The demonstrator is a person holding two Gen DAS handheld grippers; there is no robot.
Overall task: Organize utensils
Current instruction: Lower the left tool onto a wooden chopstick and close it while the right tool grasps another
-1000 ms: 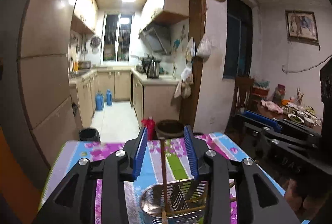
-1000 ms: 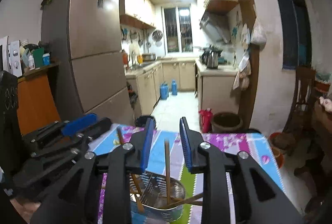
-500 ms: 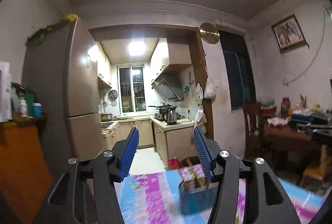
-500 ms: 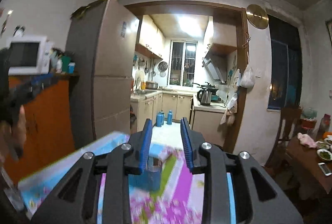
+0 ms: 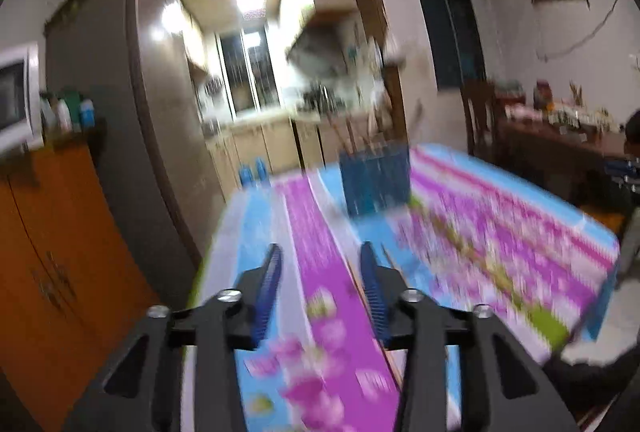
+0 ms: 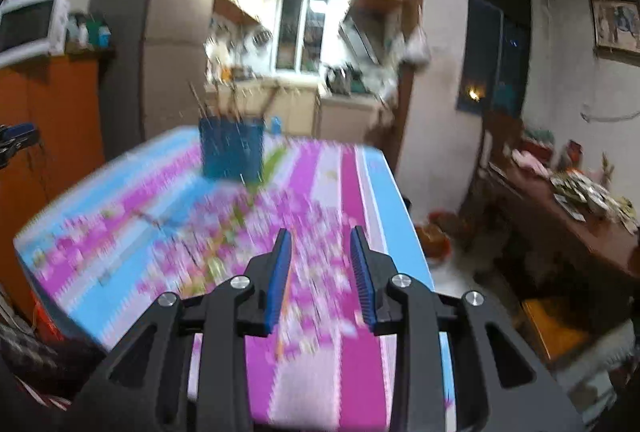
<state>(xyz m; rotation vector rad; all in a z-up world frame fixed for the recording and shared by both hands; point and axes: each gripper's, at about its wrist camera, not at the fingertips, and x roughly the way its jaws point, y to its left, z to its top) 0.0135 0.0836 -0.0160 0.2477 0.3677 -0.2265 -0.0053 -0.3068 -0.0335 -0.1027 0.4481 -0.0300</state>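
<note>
A blue utensil holder (image 5: 374,180) (image 6: 232,152) with several chopsticks standing in it sits at the far end of the flowered tablecloth (image 5: 500,232) (image 6: 120,216). Both views are blurred by motion. My left gripper (image 5: 320,254) hangs low over the near end of the table, well short of the holder. Its jaws are closing, with only cloth showing between them. A thin brown line like a chopstick (image 5: 390,348) lies on the cloth by its right finger. My right gripper (image 6: 320,236) is open and empty, over the table's near right part.
An orange cabinet (image 5: 60,252) with a white microwave (image 5: 16,100) stands on the left beside a tall fridge (image 5: 108,104). On the right is a dark side table (image 6: 568,216) crowded with dishes. The kitchen doorway lies beyond the table.
Each gripper had a chopstick between its jaws right above the holder a second ago. Both have since pulled far back and sunk lower, and now have nothing between their jaws.
</note>
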